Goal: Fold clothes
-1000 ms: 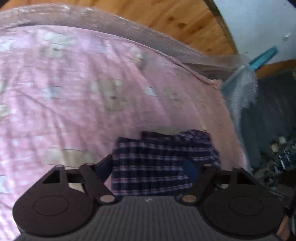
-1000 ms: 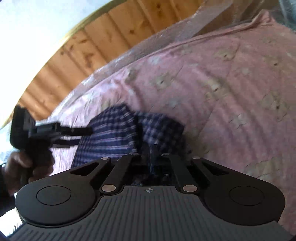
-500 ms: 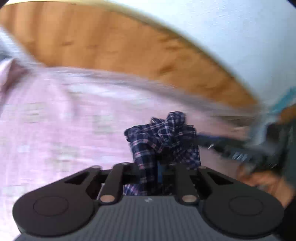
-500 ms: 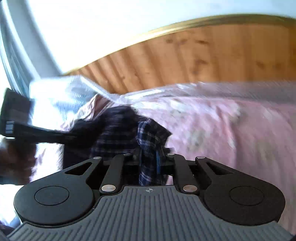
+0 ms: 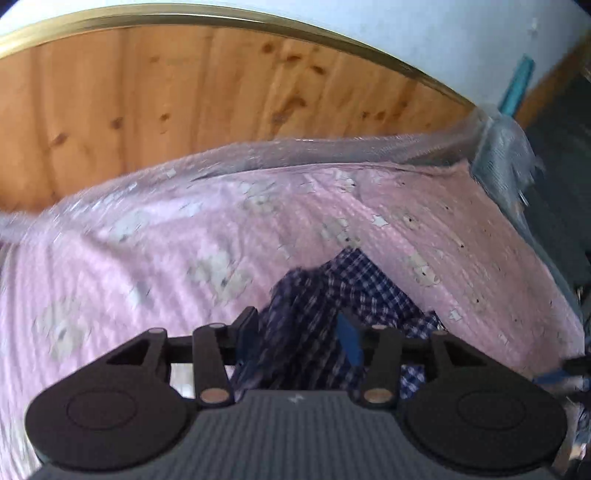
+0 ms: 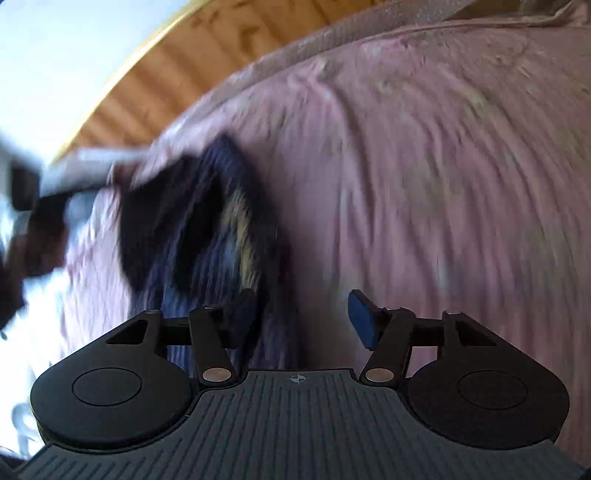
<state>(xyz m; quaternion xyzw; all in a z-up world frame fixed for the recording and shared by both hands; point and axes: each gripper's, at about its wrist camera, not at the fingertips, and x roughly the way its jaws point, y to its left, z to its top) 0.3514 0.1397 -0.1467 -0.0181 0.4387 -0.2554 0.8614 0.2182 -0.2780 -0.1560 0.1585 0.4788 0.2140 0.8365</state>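
Loosely bunched, the checked shirt point(image 5: 332, 295) lies on the pink bed sheet point(image 5: 147, 240), near the bed's right side in the left view. No writing can be read anywhere. The left tool point(image 5: 299, 332) is opening, with shirt cloth between its fingers, not pinched. The right tool point(image 6: 301, 314) is opening too, the blurred shirt beside its left finger. Behind the bed stand a wooden headboard point(image 5: 184, 92) and a pale wall point(image 5: 443, 33).

No readable text, label, brand or number shows in either wrist view; the only mark is a small crosshair sign moulded on each gripper's ribbed body, near its front edge.
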